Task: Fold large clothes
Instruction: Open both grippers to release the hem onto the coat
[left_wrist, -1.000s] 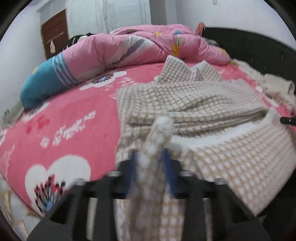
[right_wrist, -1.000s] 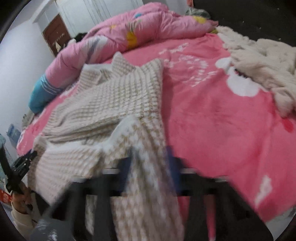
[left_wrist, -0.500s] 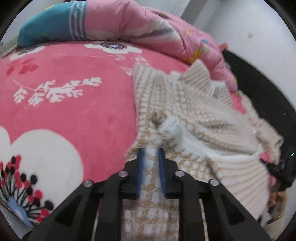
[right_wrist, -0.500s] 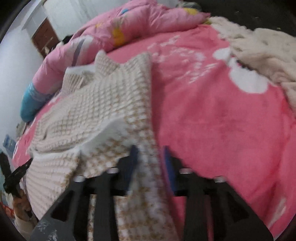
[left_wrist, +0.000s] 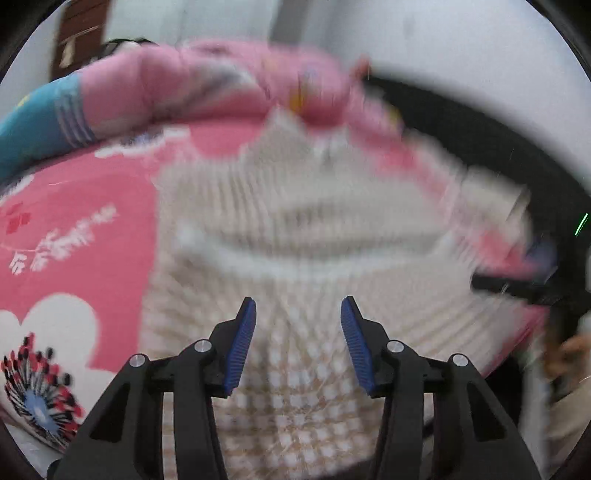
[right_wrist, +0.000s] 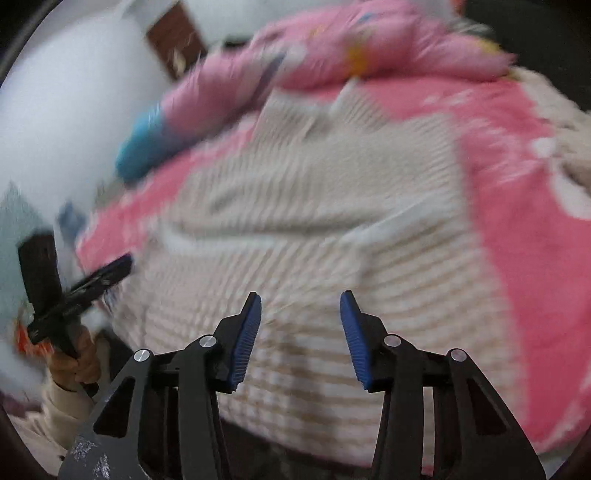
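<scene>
A beige-and-white checked knit garment (left_wrist: 295, 221) lies folded on the pink bed cover (left_wrist: 74, 221); both views are motion-blurred. My left gripper (left_wrist: 298, 308) hovers over the garment's near edge, its jaws opening, with nothing pinched between the blue pads. In the right wrist view the same garment (right_wrist: 314, 206) spreads across the bed. My right gripper (right_wrist: 300, 299) hangs above its near edge with jaws apart but closing, and the pads touch no cloth. A hand (right_wrist: 79, 363) at the left holds the other tool.
A rolled pink quilt with a blue end (left_wrist: 207, 85) lies along the far side of the bed. A dark headboard (left_wrist: 480, 140) runs at the right. A cream fluffy blanket (right_wrist: 569, 122) sits at the bed's right. A brown door (right_wrist: 173, 37) stands behind.
Both grippers were shut on raised folds of the garment; both have let go and their jaws have parted. The cloth has dropped flat, and both views have swung.
</scene>
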